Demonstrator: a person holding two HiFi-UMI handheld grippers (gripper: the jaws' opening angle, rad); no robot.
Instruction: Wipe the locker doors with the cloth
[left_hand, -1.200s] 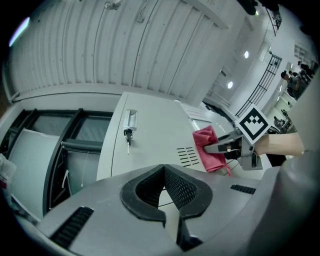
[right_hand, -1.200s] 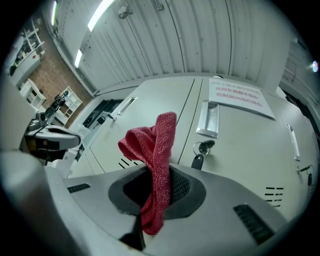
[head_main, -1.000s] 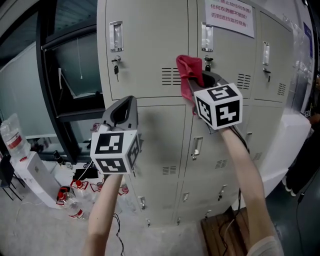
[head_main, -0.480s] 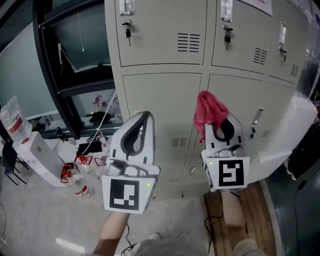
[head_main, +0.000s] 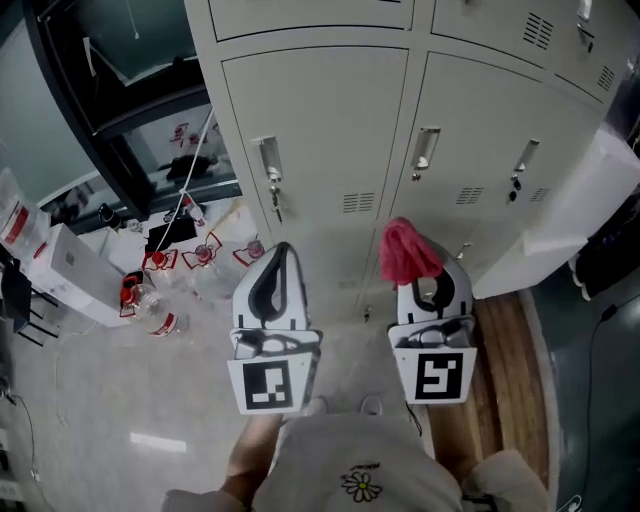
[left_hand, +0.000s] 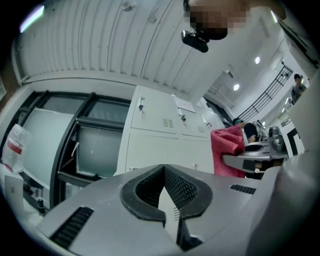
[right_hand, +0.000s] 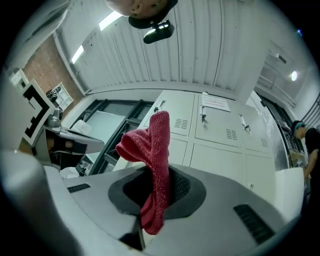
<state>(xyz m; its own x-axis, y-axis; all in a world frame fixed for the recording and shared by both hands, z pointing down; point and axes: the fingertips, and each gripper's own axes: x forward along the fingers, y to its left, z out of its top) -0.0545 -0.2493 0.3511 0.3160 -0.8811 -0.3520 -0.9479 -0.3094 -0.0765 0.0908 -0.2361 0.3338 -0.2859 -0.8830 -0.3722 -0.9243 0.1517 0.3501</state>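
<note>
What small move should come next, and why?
Probably push the right gripper forward until the red cloth touches the locker door ahead: the jaws are clamped on the cloth, but it sits short of the door.

Two grippers show in the lower half of the head view, the left gripper (head_main: 279, 252) and the right gripper (head_main: 428, 274), each with one marker cube (head_main: 272, 385). One red cloth (head_main: 405, 250) sits just right of centre. Across the upper half, one row of locker doors (head_main: 320, 120) carries three latch handles (head_main: 268, 168) and three vent grilles (head_main: 358, 203).
</note>
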